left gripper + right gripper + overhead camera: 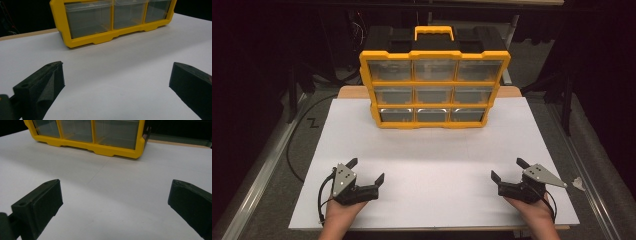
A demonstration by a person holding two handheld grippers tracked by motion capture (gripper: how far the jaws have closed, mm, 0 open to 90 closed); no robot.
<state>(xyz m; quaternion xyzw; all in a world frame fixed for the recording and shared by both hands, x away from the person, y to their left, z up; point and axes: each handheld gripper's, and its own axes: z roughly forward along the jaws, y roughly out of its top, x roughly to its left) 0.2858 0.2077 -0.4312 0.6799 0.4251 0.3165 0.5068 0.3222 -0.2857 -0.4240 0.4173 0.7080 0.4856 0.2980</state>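
Observation:
A yellow and black drawer cabinet [433,80] with clear drawers and a yellow handle stands upright at the far middle of the white table top [437,160]. Its bottom row of drawers faces me in the left gripper view [112,20] and in the right gripper view [87,135]. My left gripper [367,171] rests near the front left edge, jaws wide apart, nothing between them [117,80]. My right gripper [508,170] sits near the front right edge, equally open and empty [115,200]. Both point toward the cabinet, well short of it.
The white board lies on a wooden table whose edge [352,91] shows behind it. A black cable [294,145] loops on the grey floor at the left. A small pale scrap [578,184] lies off the board's right edge. Dark surroundings lie beyond.

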